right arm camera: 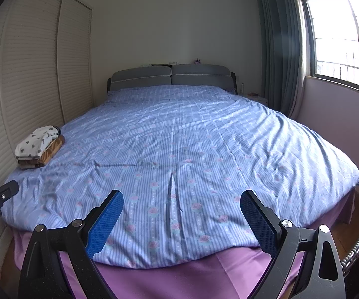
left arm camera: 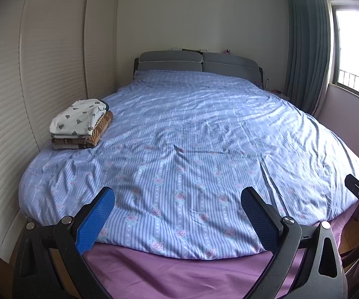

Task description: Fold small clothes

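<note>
A small pile of folded clothes (left arm camera: 81, 124) sits on the bed, near its left edge. In the left wrist view the pile is at about 10 o'clock. In the right wrist view the same pile (right arm camera: 38, 147) is at about 9 o'clock. The top piece is white with little dark shapes on it. Under it lie brown striped pieces. The pile is neat and flat.

The bed has a blue striped blanket (left arm camera: 192, 149) with small pink flowers. The blanket is a bit wrinkled. A purple sheet (left arm camera: 179, 274) peeks out under it at 6 o'clock. A gray headboard (left arm camera: 199, 62) stands at 12 o'clock.

The left hand-held gripper (left arm camera: 178, 200) hangs over the foot of the bed, well apart from the pile. Its 2 blue pads (left arm camera: 94, 219) are spread wide, and nothing is between them. The right hand-held gripper (right arm camera: 182, 204) is spread wide too, and it has nothing in it. It also hangs over the foot of the bed.

White slatted closet doors (left arm camera: 42, 62) stand at 9 o'clock, just beside the bed. A gray-green curtain (right arm camera: 279, 49) and a bright window (right arm camera: 341, 37) are at 2 o'clock.
</note>
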The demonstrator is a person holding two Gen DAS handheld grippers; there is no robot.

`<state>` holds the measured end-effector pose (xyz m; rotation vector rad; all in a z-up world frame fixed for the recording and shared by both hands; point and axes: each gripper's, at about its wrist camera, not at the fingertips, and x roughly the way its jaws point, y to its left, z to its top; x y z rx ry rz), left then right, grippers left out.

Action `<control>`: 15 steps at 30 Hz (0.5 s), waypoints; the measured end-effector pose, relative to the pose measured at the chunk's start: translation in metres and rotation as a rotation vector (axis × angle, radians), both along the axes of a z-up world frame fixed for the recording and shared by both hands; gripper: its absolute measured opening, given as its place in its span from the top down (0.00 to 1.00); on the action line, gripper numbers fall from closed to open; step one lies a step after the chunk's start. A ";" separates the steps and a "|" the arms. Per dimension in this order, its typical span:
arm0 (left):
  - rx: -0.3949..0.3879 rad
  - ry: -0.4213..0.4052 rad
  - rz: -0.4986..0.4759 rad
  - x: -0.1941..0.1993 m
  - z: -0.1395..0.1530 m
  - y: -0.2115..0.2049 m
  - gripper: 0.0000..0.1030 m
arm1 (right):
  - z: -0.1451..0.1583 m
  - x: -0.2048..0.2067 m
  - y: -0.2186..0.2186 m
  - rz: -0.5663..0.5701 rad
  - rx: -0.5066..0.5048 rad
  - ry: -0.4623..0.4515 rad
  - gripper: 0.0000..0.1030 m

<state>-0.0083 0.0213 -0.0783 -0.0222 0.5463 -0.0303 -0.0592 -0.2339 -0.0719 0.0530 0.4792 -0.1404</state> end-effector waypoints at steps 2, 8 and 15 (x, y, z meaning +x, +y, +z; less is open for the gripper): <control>-0.001 -0.010 0.005 0.000 0.001 0.000 0.00 | 0.000 0.000 0.000 0.002 -0.003 0.001 0.07; -0.013 -0.014 0.005 -0.001 0.002 -0.001 0.00 | -0.001 0.000 0.001 -0.001 0.000 0.001 0.07; -0.024 -0.007 0.016 -0.001 0.002 0.000 0.00 | 0.000 0.000 0.000 0.000 0.001 0.001 0.07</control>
